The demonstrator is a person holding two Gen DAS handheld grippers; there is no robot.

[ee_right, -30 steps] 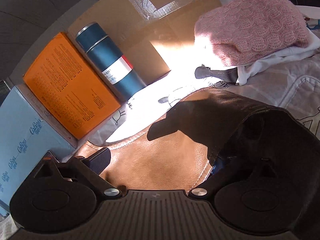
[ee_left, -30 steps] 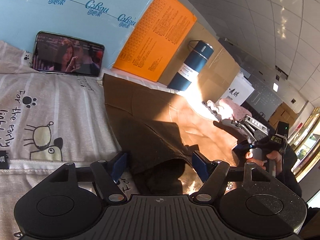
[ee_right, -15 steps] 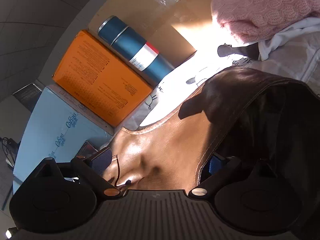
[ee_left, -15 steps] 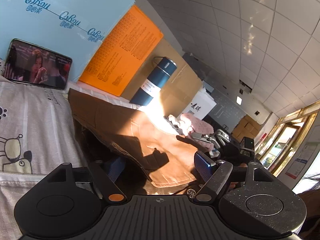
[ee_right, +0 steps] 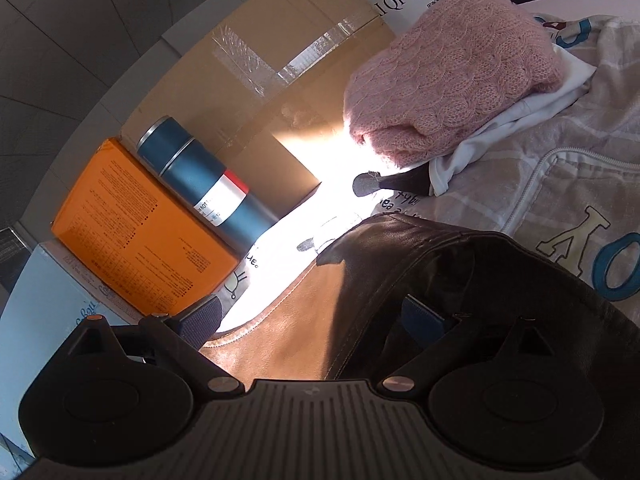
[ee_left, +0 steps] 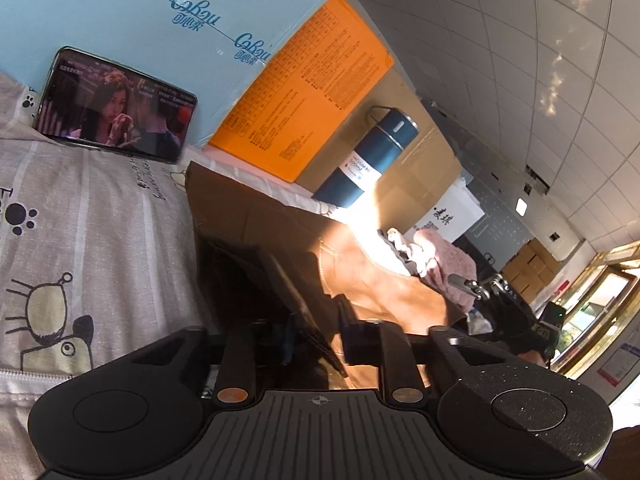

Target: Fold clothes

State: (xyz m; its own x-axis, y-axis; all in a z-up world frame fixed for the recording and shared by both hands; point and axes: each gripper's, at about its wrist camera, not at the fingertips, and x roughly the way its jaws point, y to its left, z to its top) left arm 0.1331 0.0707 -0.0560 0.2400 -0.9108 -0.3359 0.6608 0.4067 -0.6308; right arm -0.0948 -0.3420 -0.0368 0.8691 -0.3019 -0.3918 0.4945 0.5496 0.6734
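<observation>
A brown leather garment lies on the cartoon-print sheet, half in sunlight. My left gripper is shut on a dark folded edge of it, which runs up between the two pads. In the right wrist view the same garment spreads under and between my right gripper, whose fingers stand wide apart; its dark flap curls around the right finger. The left wrist view shows the right gripper at the garment's far side, with a hand behind it.
Along the back stand a light blue box, an orange box, a blue flask and a cardboard box. A phone leans on the blue box. A pink knit sweater lies on a white garment.
My left gripper's fingers have drawn together onto the garment's edge. The right gripper stayed open and shifted while the leather flap settled around its right finger.
</observation>
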